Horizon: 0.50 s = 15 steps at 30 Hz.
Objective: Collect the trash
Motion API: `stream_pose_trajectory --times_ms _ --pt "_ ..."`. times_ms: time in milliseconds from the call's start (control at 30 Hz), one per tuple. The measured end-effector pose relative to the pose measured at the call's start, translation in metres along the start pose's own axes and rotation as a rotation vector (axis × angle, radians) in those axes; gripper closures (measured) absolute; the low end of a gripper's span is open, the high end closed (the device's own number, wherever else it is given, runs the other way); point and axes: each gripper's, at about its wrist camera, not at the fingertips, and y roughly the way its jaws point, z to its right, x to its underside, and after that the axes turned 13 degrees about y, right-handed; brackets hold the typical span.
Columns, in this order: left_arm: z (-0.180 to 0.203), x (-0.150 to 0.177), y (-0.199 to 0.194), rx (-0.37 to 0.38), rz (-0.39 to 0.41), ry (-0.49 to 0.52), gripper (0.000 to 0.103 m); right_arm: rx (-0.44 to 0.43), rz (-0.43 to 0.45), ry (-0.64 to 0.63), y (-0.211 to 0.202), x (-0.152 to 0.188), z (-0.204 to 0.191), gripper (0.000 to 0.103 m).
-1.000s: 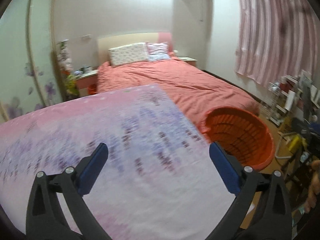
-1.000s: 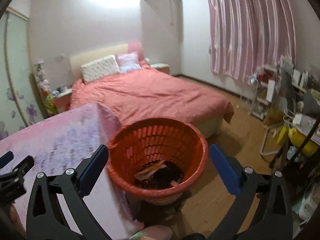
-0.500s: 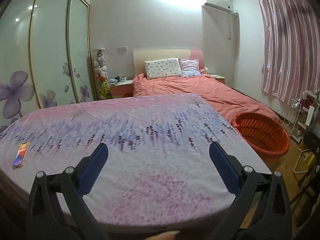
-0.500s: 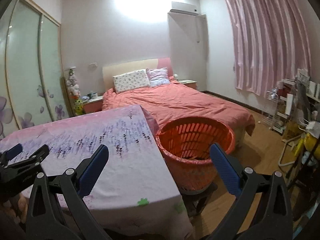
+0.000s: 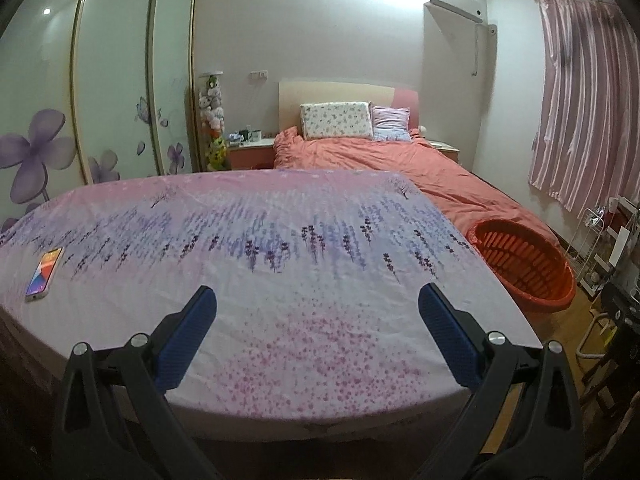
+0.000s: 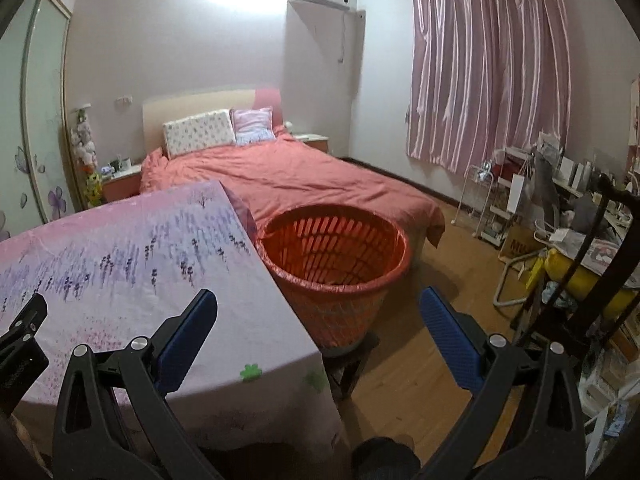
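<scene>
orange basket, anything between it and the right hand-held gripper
Nothing visible stands between them. The right hand-held gripper is open and empty, and the orange basket sits just ahead, beside the cloth-covered table, its open top unobstructed.

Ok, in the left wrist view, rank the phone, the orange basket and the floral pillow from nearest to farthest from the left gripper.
From the left gripper:
1. Phone, left, flat on the tablecloth.
2. Orange basket, right, past the table edge.
3. Floral pillow, far back at the headboard.

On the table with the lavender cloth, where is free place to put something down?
Nearly all of the lavender-print tablecloth is bare, from the smartphone near its left edge across to the orange plastic basket beside its right edge. The shelves by the curtain are crowded.
</scene>
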Motion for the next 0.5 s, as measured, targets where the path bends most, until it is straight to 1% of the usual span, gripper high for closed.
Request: stream_pose_trajectory --times_ms 133,400,500 --pt "0.0 0.003 -0.002 0.012 -0.012 -0.015 0.004 0.003 -0.024 -0.008 -0.005 0.013 -0.002 0.003" --pt "0.002 0.003 -0.007 0.012 -0.011 -0.017 0.004 -0.007 -0.072 0.012 -0.005 0.015 0.002 0.003" --pt "0.004 0.001 -0.011 0.003 -0.01 -0.01 0.004 -0.005 -0.077 0.013 -0.007 0.016 0.003 0.003"
